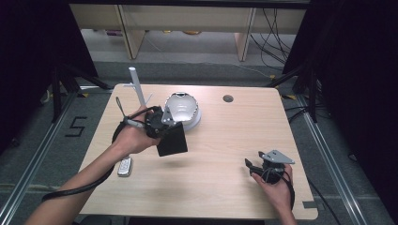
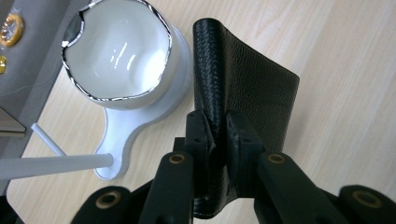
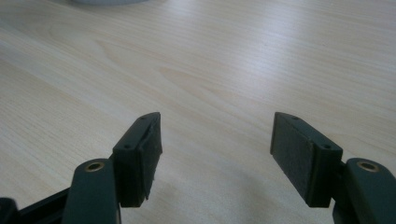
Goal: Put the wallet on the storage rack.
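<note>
High view: the wallet (image 1: 172, 141) is held clear of the table (image 1: 225, 154) by the left gripper (image 1: 162, 129), just at seven o'clock of the white dish (image 1: 184, 110). A white stand (image 1: 137, 86) is seen at ten o'clock of the gripper, a small remote (image 1: 125, 166) at seven o'clock. The right gripper (image 1: 253, 165) is parked low at four o'clock on the table, well apart from the wallet, so the left hand is judged the nearer one for whatever placing comes.

Left gripper view: the jaws are clamped tight on the wallet (image 2: 243, 88), pinched at its folded spine. Its long axis is run away from the jaws toward twelve o'clock. The dish (image 2: 119, 51) is found at ten o'clock, just beside the wallet; touching cannot be told.

Right gripper view: the jaws are spread wide, nothing is held between them, and bare table (image 3: 210, 70) is seen ahead of the right gripper (image 3: 215, 154).
</note>
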A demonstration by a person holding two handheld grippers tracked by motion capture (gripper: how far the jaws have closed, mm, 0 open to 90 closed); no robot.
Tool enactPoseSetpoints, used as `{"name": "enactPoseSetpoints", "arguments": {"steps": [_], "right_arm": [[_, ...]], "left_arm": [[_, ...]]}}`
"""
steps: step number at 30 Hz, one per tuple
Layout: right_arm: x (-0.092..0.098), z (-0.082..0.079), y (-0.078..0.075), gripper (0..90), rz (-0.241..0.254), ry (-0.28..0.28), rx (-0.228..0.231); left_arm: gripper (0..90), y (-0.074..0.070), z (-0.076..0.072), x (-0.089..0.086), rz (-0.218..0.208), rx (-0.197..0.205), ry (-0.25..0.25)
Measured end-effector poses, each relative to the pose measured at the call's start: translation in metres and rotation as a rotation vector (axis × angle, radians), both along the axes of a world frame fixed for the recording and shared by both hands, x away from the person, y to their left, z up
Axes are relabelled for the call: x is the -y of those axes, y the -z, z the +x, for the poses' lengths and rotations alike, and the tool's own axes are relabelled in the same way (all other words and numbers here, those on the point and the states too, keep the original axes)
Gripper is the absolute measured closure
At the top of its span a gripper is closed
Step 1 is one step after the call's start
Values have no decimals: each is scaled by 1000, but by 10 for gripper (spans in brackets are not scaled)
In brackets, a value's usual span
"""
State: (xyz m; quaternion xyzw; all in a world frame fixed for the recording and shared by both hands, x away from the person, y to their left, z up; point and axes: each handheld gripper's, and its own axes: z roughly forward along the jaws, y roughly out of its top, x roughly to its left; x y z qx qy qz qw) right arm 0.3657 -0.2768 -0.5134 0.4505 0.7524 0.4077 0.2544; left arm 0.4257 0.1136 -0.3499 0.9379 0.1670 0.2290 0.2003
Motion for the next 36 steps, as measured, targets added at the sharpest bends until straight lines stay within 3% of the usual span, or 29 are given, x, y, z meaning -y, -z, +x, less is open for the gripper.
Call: {"name": "enactPoseSetpoints", "arguments": {"steps": [9, 17, 19, 27, 28, 36], "right_arm": [[1, 1, 0, 349, 7, -16, -9], [1, 1, 0, 349, 6, -16, -8], [1, 1, 0, 349, 6, -16, -8], [1, 1, 0, 349, 6, -17, -10], [1, 1, 0, 349, 9, -17, -11], [1, 1, 0, 349, 8, -17, -11]], "left_arm": [[801, -5, 11, 3, -5, 37, -10], [801, -8, 17, 5, 13, 55, -4], [801, -9, 19, 6, -3, 60, -13], [800, -11, 24, 8, 0, 68, -20], [800, -14, 26, 8, 23, 71, -14], [800, -17, 33, 11, 35, 89, -14]]}}
